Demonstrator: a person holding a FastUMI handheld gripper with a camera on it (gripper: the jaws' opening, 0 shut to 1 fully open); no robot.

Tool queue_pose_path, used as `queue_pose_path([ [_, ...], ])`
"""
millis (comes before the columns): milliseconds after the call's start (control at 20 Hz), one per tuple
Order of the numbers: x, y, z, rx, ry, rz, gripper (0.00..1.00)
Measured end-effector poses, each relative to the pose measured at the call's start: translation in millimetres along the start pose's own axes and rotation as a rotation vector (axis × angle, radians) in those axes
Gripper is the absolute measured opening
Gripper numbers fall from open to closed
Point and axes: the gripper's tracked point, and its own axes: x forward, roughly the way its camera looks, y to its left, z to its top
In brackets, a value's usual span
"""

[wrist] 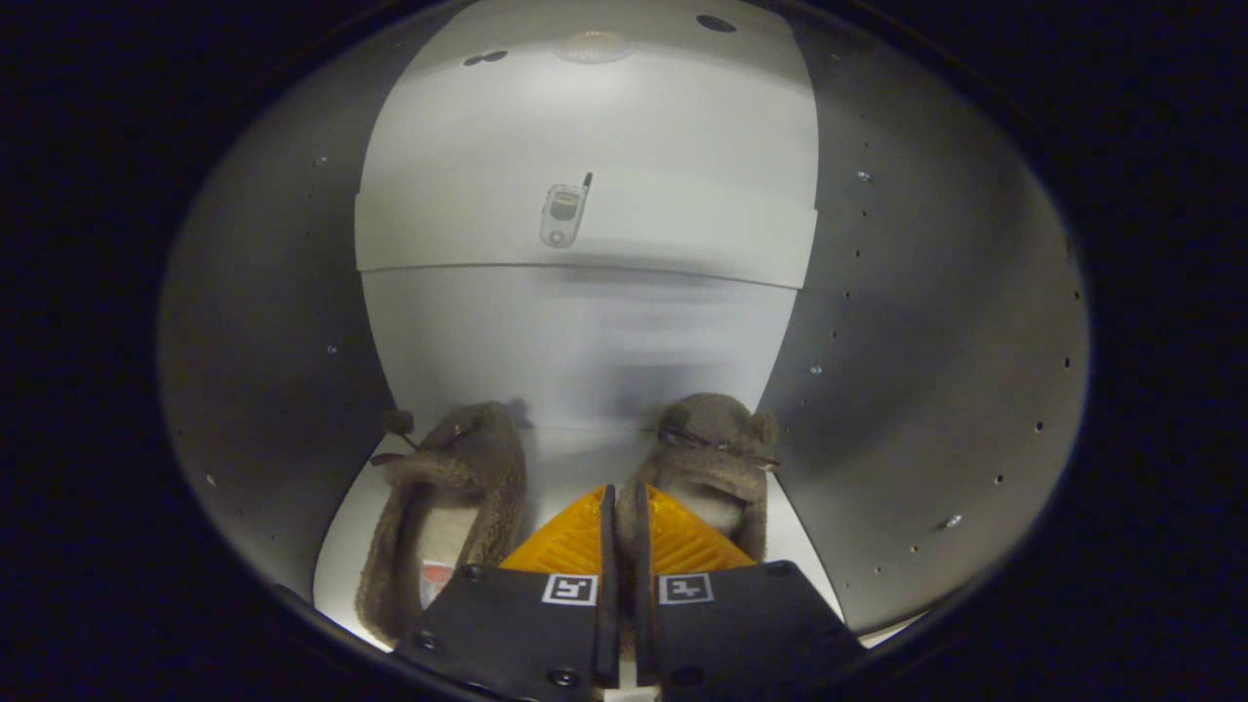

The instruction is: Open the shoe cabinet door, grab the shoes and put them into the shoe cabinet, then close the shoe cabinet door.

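Observation:
Two brown fuzzy slippers lie on the white floor [575,468] inside the shoe cabinet, toes toward the back panel. The left slipper [448,507] rests just left of the fingers, apart from them, its pale insole showing. The right slipper [717,439] lies ahead and slightly right. Its inner side wall runs into the narrow gap between my fingers. My gripper [624,507] is shut on that wall of the right slipper, low over the cabinet floor. The heel of the right slipper is hidden behind the fingers.
The cabinet's grey side walls, left [283,341] and right [926,341], stand close on both sides, dotted with shelf-pin holes. A white back panel [585,341] with a raised band [682,229] and a small phone sticker [564,214] closes the far end.

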Motion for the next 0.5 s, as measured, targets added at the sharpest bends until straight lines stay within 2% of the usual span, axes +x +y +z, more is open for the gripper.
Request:
queue_pose_path([
  [250,-2.1,-5.5,0.0,0.01,0.004,-0.014,0.09],
  [500,-7.9,-7.9,4.4,0.013,-0.011,-0.016,0.22],
])
